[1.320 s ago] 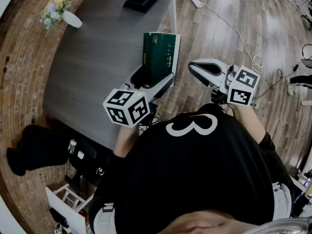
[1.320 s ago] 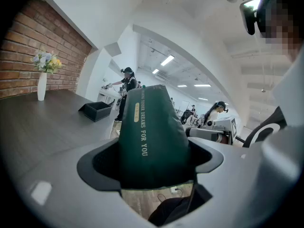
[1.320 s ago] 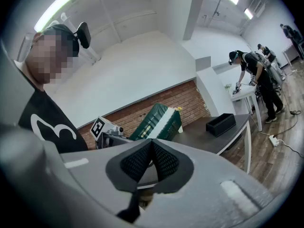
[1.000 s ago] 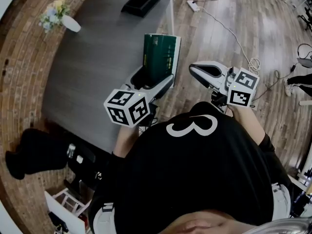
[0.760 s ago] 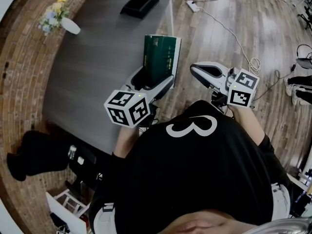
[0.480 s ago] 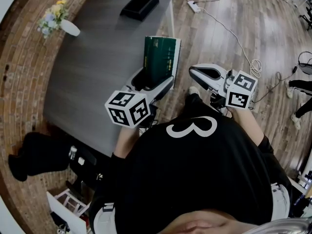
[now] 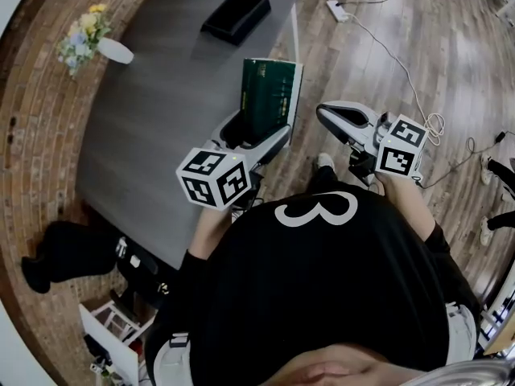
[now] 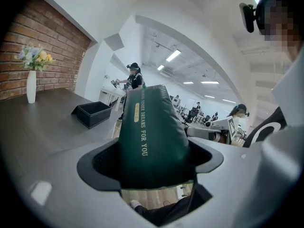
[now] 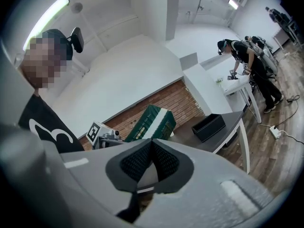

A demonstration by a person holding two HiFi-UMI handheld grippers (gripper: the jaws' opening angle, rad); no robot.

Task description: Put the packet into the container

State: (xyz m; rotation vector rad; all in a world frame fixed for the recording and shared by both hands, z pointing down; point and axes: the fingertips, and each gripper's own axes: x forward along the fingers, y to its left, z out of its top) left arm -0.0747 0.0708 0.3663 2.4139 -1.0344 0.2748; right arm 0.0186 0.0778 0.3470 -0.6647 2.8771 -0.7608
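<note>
One packet (image 7: 269, 95), one container (image 7: 236, 14), one vase (image 7: 113, 51), two claws (image 7: 256, 137) (image 7: 331, 113).

The head camera looked steeply down from above the person's shoulders onto the table (image 7: 145, 135) and floor (image 7: 386, 71). The camera on the left gripper (image 7: 256, 133) sat close behind its jaws, facing along the table toward the container (image 8: 95, 114). The one on the right gripper (image 7: 323, 112) faced left. All three views shared the packet (image 7: 269, 95), container and table.

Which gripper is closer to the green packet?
Left. The left gripper is shut on the green packet; the right gripper, shut and empty, is off to its right.
</note>
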